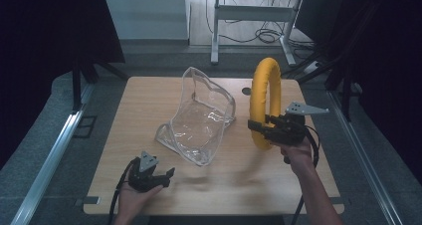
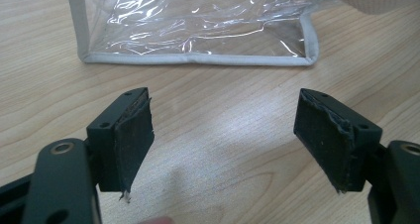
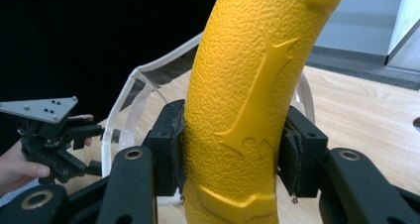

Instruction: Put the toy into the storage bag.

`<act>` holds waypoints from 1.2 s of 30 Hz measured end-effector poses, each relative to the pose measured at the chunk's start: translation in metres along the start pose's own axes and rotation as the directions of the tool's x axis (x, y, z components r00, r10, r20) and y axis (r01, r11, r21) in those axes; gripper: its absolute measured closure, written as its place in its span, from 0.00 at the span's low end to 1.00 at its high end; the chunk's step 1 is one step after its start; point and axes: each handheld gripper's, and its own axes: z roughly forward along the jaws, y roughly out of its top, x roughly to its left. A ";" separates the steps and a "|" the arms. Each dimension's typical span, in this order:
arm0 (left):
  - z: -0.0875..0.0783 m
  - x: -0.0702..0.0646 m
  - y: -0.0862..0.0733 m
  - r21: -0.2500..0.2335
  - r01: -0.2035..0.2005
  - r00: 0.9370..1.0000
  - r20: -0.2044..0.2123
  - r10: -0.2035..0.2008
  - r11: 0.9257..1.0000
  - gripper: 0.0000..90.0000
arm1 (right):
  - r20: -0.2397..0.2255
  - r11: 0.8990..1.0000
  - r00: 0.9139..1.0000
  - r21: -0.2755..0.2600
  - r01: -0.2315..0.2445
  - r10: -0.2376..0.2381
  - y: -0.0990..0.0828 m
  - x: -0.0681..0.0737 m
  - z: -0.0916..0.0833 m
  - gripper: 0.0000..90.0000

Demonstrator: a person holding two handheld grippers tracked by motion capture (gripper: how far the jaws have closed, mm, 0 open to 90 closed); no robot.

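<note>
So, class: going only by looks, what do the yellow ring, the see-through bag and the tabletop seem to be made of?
Yellow ring: probably foam or soft rubber; matte, pebbled skin with raised moulded shapes.
See-through bag: likely flexible clear plastic such as vinyl; it creases and glints, and has pale grey edging.
Tabletop: wood or wood-look laminate; light grain lines, smooth surface.

Yellow ring (image 1: 265, 98), clear bag (image 1: 201, 116)

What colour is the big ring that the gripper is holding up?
The ring is yellow, with a bumpy skin. It shows best in the right gripper view, clamped by the right gripper.
</note>
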 end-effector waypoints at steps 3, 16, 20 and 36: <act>0.000 0.000 0.000 0.001 0.000 1.000 0.001 0.000 1.000 0.26 | -0.009 1.000 1.000 -0.017 0.000 -0.001 0.002 0.004 0.001 0.57; 0.001 0.000 0.000 0.007 0.001 1.000 0.005 -0.001 1.000 0.26 | -0.030 0.996 0.999 -0.084 0.011 -0.013 0.012 0.017 0.001 0.57; 0.001 0.000 0.000 0.006 0.002 1.000 0.002 -0.002 1.000 0.26 | -0.037 0.995 0.999 -0.098 0.011 -0.015 0.015 0.020 0.001 0.57; 0.002 0.000 -0.001 0.009 0.004 1.000 0.002 -0.004 1.000 0.26 | -0.073 0.988 0.997 -0.151 0.023 -0.035 0.031 0.033 0.002 0.57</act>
